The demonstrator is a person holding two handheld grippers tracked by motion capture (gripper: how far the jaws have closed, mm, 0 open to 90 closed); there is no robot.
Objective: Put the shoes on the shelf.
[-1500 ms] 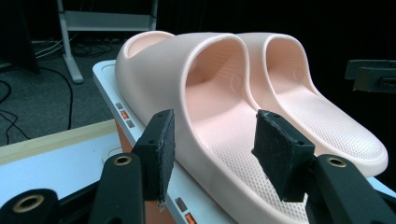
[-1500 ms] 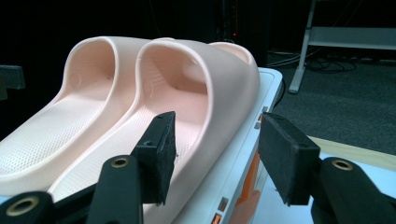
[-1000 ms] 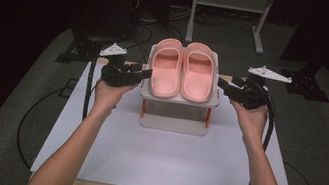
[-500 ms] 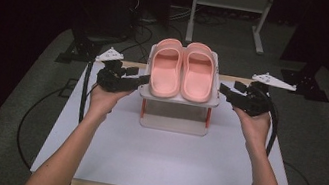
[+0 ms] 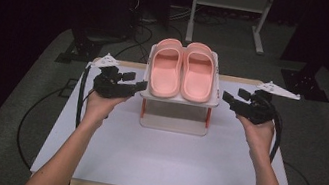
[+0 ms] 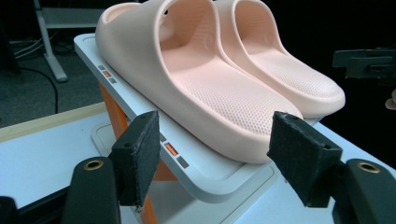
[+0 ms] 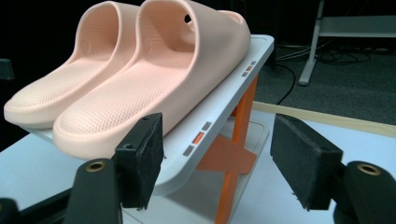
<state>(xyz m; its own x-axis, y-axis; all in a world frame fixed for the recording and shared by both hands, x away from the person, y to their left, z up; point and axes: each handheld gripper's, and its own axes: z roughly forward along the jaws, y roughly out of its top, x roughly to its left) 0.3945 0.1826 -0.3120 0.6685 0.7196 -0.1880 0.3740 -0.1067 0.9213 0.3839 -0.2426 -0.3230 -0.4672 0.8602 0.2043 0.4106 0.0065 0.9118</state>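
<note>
A pair of pale pink foam slide sandals sits on a small white rack shelf with orange legs mid-table. My left gripper and right gripper flank the shelf, jaws just opening and holding nothing (a release, I judge). Next I should back both away. White tabletop, dark room behind.

The left gripper and the right gripper face each other, jaws just opening, holding nothing.
</note>
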